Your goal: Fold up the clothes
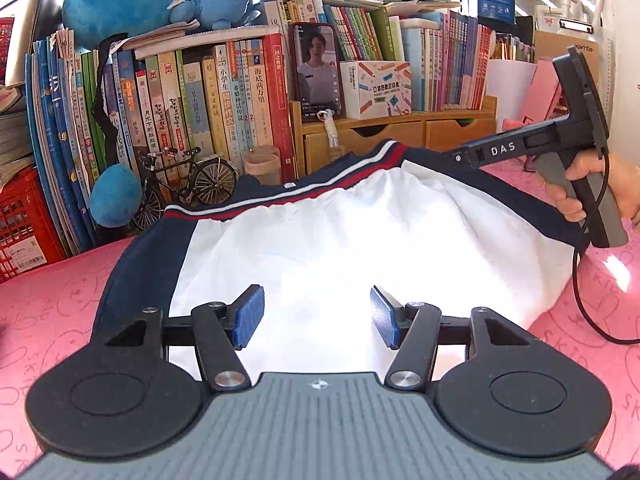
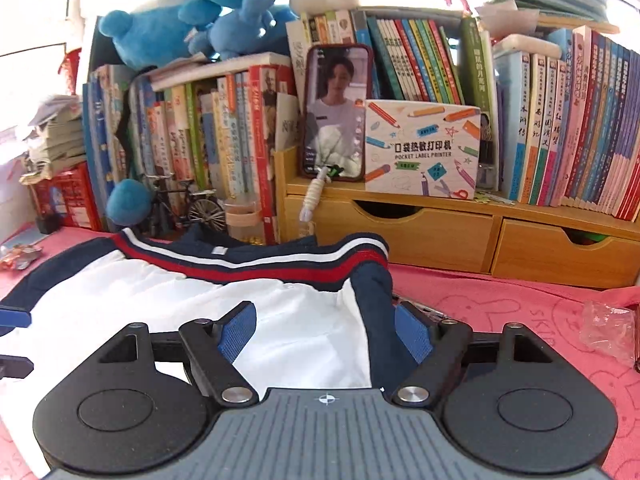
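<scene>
A white shirt (image 1: 340, 248) with navy sleeves and a red, white and navy striped collar (image 1: 304, 188) lies spread on the pink mat (image 1: 52, 304). My left gripper (image 1: 316, 316) is open, its blue pads (image 1: 249, 316) low over the white body near the front edge. My right gripper (image 2: 326, 336) is open over the shirt (image 2: 192, 312) at its right side, the navy sleeve (image 2: 380, 312) between its pads (image 2: 414, 338). The right gripper also shows in the left wrist view (image 1: 560, 148), held by a hand at the shirt's far right. The collar (image 2: 256, 264) lies at the back.
Rows of books (image 1: 200, 104), a phone (image 1: 318, 72) and a label printer box (image 2: 424, 148) stand on a wooden drawer shelf (image 2: 440, 232) behind the mat. A model bicycle (image 1: 188, 184), blue plush toys (image 1: 132, 0) and a red crate (image 1: 24, 216) sit at the back left. A plastic wrapper (image 2: 608, 328) lies at right.
</scene>
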Demonstrator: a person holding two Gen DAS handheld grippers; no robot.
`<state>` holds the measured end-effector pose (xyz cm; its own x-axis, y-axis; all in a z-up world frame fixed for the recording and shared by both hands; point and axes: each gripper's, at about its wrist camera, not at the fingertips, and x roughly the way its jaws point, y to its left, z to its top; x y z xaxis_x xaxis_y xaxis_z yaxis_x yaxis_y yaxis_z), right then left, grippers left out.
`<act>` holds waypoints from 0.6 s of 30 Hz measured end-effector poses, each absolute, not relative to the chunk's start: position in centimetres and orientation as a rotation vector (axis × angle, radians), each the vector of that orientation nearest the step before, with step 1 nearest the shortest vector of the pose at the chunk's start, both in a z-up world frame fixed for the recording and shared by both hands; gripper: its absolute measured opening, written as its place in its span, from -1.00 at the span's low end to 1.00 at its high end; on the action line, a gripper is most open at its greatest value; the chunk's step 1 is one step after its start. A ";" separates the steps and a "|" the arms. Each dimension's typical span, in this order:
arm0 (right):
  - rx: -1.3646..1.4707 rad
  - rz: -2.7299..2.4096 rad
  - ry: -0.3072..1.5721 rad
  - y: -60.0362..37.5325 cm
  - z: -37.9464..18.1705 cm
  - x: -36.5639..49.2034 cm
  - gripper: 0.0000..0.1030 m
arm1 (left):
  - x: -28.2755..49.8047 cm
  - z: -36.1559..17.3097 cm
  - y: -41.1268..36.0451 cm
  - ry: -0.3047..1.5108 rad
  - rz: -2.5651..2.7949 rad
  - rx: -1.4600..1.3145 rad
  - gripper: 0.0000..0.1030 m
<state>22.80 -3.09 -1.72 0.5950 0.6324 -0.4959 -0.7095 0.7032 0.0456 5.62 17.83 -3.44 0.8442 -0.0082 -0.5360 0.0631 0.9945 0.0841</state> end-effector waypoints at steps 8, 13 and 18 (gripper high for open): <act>-0.361 1.160 0.475 2.0 -2.7 10.7 0.41 | 3.9 -5.6 20.4 0.674 0.223 0.084 0.38; -0.397 1.135 0.543 5.7 -4.3 8.9 0.32 | 3.8 -6.0 20.4 0.663 0.283 0.149 0.48; -0.349 0.924 0.648 2.3 -5.3 12.8 0.27 | 3.5 -6.2 21.1 0.650 0.281 0.117 0.54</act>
